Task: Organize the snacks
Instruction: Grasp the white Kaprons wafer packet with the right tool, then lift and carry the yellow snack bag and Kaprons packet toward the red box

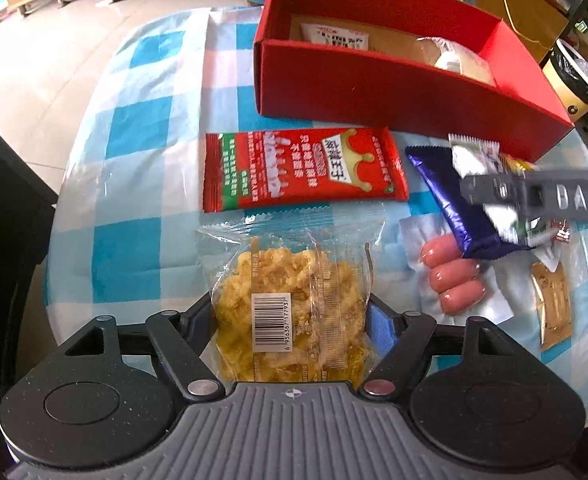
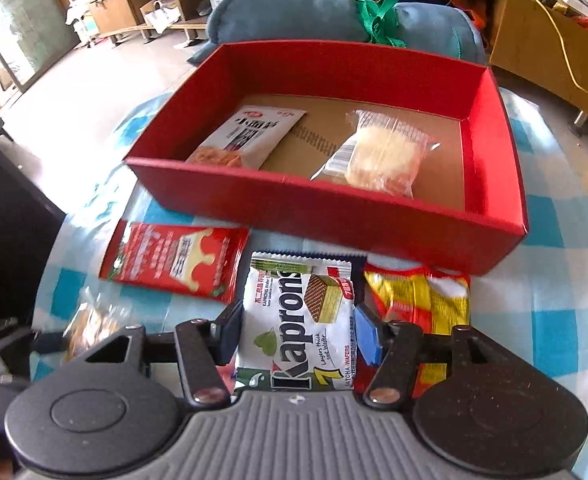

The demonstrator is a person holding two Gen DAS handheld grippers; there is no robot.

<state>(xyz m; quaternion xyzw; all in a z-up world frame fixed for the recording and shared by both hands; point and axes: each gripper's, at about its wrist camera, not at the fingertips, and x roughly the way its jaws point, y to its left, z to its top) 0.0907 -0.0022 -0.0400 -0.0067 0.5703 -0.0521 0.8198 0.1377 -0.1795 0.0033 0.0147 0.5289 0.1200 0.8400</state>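
In the left wrist view, the left gripper (image 1: pixel 291 320) has its fingers pinching a clear packet of yellow fried snack (image 1: pixel 289 312) over the checked desk (image 1: pixel 141 216), with a red sachet (image 1: pixel 302 170) and sausages (image 1: pixel 452 278) lying beyond. In the right wrist view, the right gripper (image 2: pixel 296 334) pinches a Kaprons wafer pack (image 2: pixel 298 320) (matcha, by its label) just before the red box (image 2: pixel 334 216), which holds two packets.

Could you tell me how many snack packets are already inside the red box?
2: a white packet at the left of the red box and a clear-wrapped pastry toward the right. Its near wall may hide others.
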